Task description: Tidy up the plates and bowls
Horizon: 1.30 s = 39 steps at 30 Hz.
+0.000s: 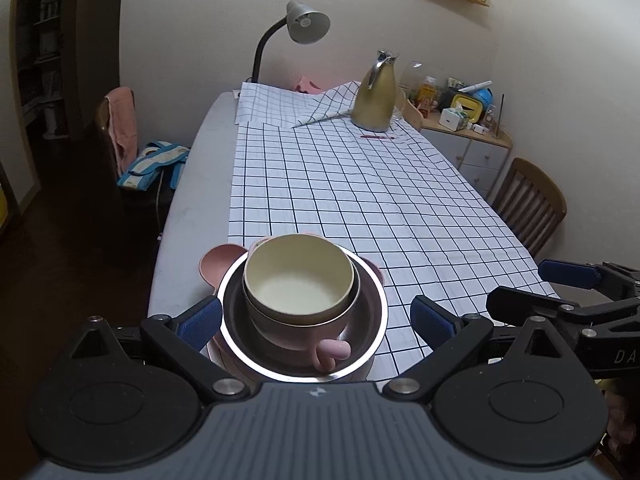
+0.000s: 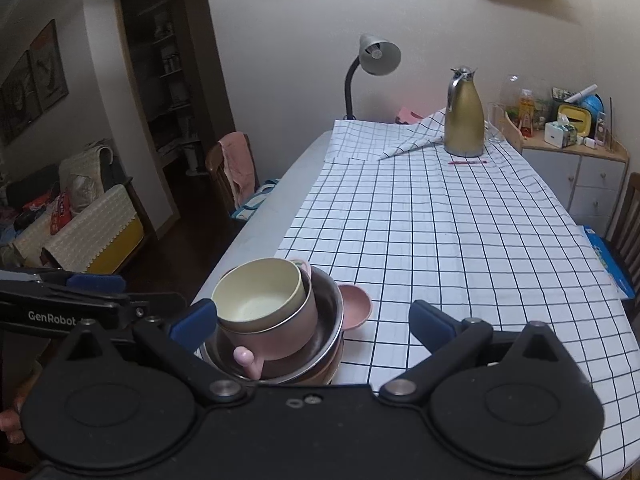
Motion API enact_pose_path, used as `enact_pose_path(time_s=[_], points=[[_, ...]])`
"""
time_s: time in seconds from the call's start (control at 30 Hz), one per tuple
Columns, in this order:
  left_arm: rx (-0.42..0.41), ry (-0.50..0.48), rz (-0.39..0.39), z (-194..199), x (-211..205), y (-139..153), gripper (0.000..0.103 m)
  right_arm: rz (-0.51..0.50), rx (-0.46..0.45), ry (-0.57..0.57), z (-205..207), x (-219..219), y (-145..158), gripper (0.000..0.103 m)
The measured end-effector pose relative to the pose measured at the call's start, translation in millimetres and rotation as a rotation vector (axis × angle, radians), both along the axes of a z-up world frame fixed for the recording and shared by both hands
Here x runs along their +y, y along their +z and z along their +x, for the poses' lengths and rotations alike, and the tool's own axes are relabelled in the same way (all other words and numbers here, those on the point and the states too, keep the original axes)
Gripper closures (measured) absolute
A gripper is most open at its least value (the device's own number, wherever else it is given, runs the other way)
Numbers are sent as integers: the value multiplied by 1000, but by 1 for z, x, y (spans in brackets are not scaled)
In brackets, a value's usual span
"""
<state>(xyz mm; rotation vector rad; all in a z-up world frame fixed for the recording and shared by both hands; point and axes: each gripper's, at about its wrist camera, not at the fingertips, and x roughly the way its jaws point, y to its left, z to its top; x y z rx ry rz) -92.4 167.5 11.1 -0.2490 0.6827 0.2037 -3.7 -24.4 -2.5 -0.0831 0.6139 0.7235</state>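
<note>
Left wrist view: both claws (image 1: 316, 318) (image 2: 314, 322) released beside stacked bowls (image 1: 298, 276); gold jug (image 1: 374, 98) and lamp (image 1: 308, 22) beyond.

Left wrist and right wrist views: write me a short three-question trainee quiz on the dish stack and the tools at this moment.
1. True or false: the cream bowl sits at the top of the stack.
2. What directly holds the pink handled cup?
A. the gold jug
B. the steel bowl
C. the desk lamp
3. Fill in: the left tool and the right tool are both ____, gripping nothing.

Key
1. True; it nests inside the pink cup.
2. B; the cup stands inside the steel bowl, which rests on pink dishes near the table's corner.
3. Open; no pad touches the stack.
</note>
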Motion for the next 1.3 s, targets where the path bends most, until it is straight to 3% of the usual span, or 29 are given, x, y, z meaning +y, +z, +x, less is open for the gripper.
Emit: enact_pose_path(time_s=[0.37, 0.87, 1.3], points=[[8, 40, 16, -12, -23, 7, 2, 17, -13, 39, -10, -12, 6, 0], [-34, 62, 53, -19, -25, 14, 2, 42, 8, -40, -5, -16, 3, 0], [-48, 54, 68, -21, -29, 16, 2, 43, 5, -28, -7, -16, 3, 0]])
